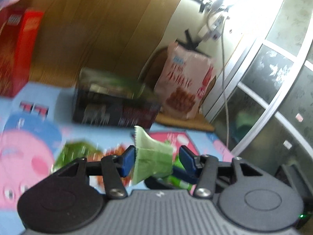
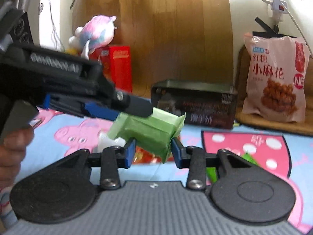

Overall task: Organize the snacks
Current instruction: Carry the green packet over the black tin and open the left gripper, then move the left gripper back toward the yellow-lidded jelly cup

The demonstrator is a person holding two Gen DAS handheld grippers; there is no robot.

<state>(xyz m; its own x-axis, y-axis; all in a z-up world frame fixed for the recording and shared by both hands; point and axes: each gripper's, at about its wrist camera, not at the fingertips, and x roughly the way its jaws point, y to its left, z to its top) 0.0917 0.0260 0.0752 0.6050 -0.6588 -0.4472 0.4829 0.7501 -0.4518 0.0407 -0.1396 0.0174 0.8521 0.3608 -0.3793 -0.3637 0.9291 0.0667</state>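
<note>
Spread underneath: a cartoon-pig blanket point(image 2: 64, 129), blue and pink. Standing against the wall at the far right, a pink snack bag point(image 2: 275, 78) with printed characters. Left of it, a dark wire basket point(image 2: 195, 103) (contents too blurred to name, something green near its top in the left view). Further left, a red box point(image 2: 119, 66) with a plush toy point(image 2: 97, 33) on top. Lifted above the blanket, one green packet point(image 2: 148, 131). Clamped on its near end, the right gripper point(image 2: 152, 152), both blue pads pressing. At its far end, the left gripper point(image 1: 156, 160): one pad touching, the other slightly off, so grip uncertain. More small packets lying below.
</note>
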